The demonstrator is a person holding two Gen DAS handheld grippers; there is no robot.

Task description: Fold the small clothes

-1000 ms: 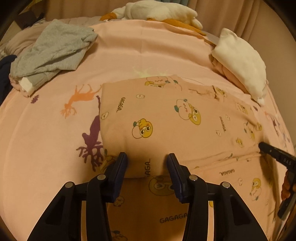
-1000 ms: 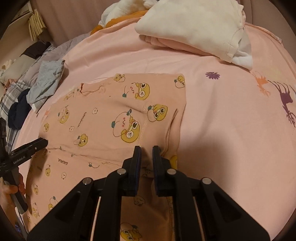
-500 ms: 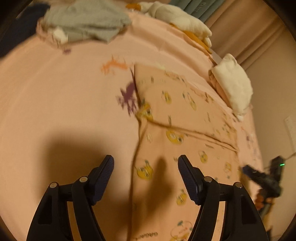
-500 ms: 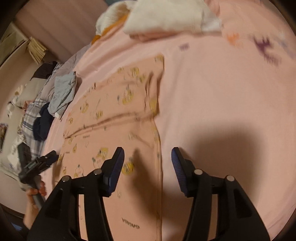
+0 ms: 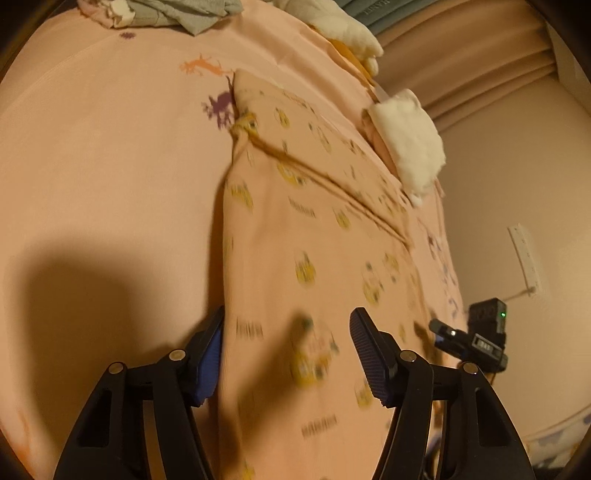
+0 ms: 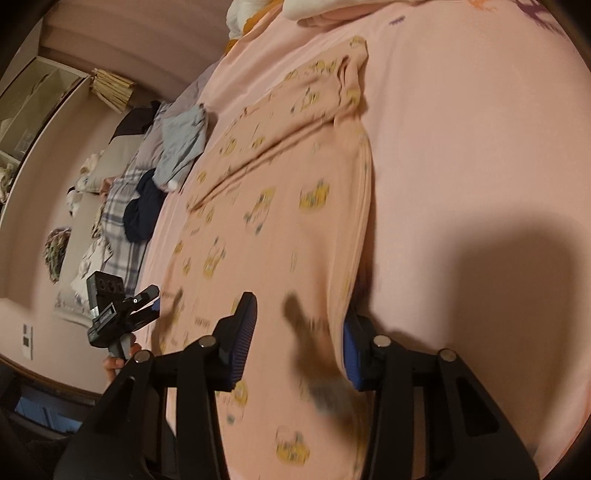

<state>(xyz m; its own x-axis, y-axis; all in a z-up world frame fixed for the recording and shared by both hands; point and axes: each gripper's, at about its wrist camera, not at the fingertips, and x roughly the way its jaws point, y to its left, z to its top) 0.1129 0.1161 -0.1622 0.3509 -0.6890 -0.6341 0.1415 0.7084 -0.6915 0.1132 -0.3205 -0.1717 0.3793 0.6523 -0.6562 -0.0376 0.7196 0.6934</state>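
Observation:
A pink garment (image 5: 325,236) printed with yellow cartoon figures lies on the pink bedsheet (image 5: 110,166), its far part folded over. My left gripper (image 5: 290,343) straddles the garment's left side edge near its close end. Its jaws are closing, and the cloth hides part of the left finger (image 5: 207,354). In the right wrist view the same garment (image 6: 288,192) has its right side edge between the closing jaws of my right gripper (image 6: 297,339). No pad presses on cloth. Each view shows the other gripper: the right gripper (image 5: 469,339) and the left gripper (image 6: 122,314), held by a hand (image 6: 114,365).
A grey garment (image 5: 184,14) and white plush (image 5: 343,29) lie at the bed's far end. A folded white piece (image 5: 406,140) sits beside the garment's far right corner. Loose clothes (image 6: 147,199) are heaped along the bed's left side. Curtains and a wall stand beyond.
Both grippers let go of the folded-over part, opened and drew back to the garment's near end, each over a side edge. Both views have tilted.

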